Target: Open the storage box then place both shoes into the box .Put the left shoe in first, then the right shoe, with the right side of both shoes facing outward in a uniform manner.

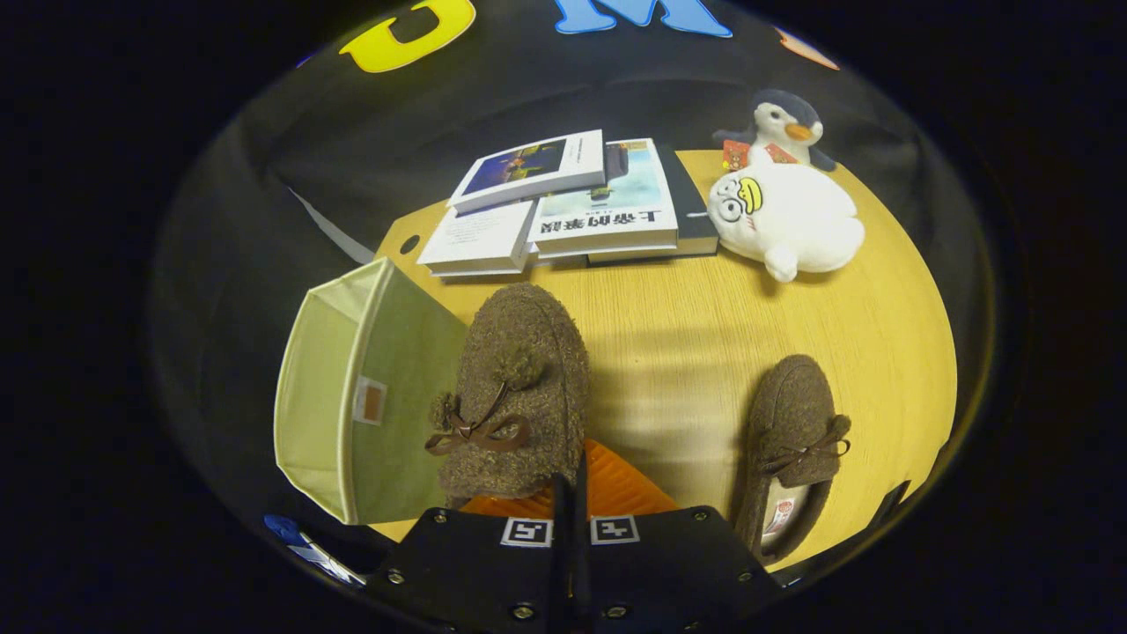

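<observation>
The claw is seen with its fingers drawn together, pinched on the heel rim of a brown fuzzy shoe. This shoe is held with its long axis running away from the claw, toe pointed toward the books. Just beside it, on the left, a pale green storage box is found, open at the top. The second shoe is laid on the tabletop to the right, well apart, roughly parallel. Beyond, a white plush toy and a penguin are set beside the books.
</observation>
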The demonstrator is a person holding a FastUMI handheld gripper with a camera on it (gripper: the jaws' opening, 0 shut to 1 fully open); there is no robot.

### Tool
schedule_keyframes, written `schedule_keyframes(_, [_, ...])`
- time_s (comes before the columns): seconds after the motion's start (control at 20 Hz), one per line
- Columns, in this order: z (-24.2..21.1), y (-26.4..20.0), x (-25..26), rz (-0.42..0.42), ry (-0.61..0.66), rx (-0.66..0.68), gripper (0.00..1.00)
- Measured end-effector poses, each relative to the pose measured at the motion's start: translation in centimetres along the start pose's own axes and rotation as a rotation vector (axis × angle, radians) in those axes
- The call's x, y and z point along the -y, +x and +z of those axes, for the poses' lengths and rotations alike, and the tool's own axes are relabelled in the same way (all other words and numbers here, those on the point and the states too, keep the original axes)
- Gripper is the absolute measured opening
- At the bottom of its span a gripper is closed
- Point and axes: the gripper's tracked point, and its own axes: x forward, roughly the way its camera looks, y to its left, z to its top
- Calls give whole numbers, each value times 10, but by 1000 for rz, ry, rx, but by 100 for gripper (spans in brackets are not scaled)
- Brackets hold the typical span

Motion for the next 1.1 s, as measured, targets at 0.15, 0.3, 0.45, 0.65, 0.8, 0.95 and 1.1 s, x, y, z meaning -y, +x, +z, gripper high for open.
schedule_keyframes(0.15, [15,-21,-24,44,-11,21,1])
schedule_keyframes(0.3, [24,-37,-52,79,-37,24,2])
schedule_keyframes(0.45, [32,-45,-84,127,-58,15,2])
schedule_keyframes(0.65, [41,-42,-127,191,-92,-5,2])
schedule_keyframes(0.8, [41,-33,-153,208,-142,-25,1])
schedule_keyframes(0.95, [39,-18,-175,213,-171,-53,2])
schedule_keyframes(1.1, [37,-3,-198,211,-184,-80,2])
